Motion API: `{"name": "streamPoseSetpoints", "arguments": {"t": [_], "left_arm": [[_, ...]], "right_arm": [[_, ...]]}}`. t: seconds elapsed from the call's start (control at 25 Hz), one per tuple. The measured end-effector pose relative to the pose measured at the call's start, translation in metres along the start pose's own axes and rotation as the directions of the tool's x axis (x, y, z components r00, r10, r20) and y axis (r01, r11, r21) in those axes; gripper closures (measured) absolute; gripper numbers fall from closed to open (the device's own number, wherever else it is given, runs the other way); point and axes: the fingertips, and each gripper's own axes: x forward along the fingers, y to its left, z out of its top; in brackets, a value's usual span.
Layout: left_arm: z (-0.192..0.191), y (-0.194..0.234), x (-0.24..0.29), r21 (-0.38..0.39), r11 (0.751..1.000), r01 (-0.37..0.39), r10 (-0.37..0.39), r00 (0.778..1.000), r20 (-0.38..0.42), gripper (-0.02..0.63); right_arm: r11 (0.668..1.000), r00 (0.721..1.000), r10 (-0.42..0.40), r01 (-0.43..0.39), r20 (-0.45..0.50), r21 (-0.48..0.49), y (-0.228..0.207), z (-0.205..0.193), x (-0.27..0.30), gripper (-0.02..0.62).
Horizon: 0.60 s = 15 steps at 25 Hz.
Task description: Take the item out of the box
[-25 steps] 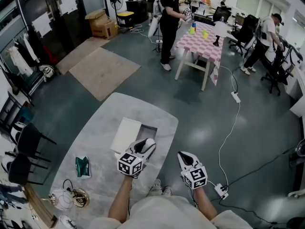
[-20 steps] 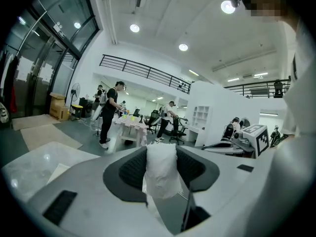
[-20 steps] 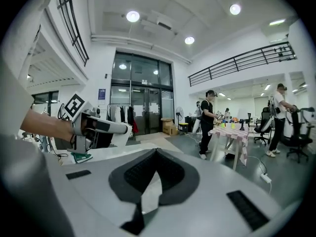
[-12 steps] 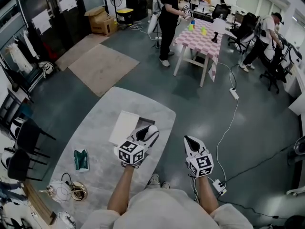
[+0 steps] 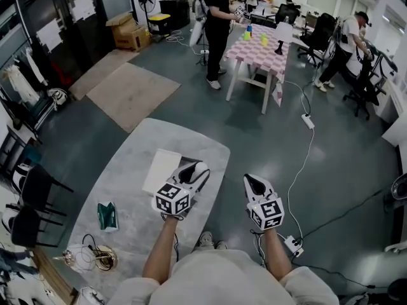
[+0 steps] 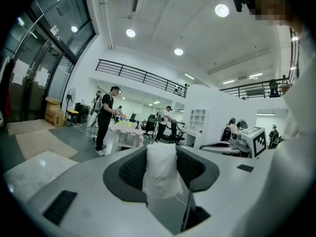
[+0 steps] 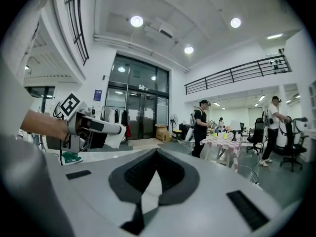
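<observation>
Soft white wrapped item pinched in the left gripper, seemingly lifted clear.
Held just above the open white cardboard box on the grey oval table, jaws clamped on its sides. Right gripper pressed together, empty, beyond the table's edge. Probably the lift-out step; next, carrying aside and setting down on bare tabletop.

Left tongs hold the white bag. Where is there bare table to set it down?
Bare: the far end of the grey marbled tabletop, beyond the open white box, and the stretch between that box and the green packet. Crowded: the near-left corner, under a tangle of cables.
</observation>
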Motion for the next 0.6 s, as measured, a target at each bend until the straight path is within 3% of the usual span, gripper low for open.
{"name": "streamPoseSetpoints", "arguments": {"t": [0.6], "left_arm": [[-0.0038, 0.0086, -0.0037, 0.007, 1.000, -0.021, 0.021, 1.000, -0.001, 0.427]], "right_arm": [[1.000, 1.000, -0.010, 0.010, -0.002, -0.004, 0.0002, -0.0014, 0.0020, 0.595]]}}
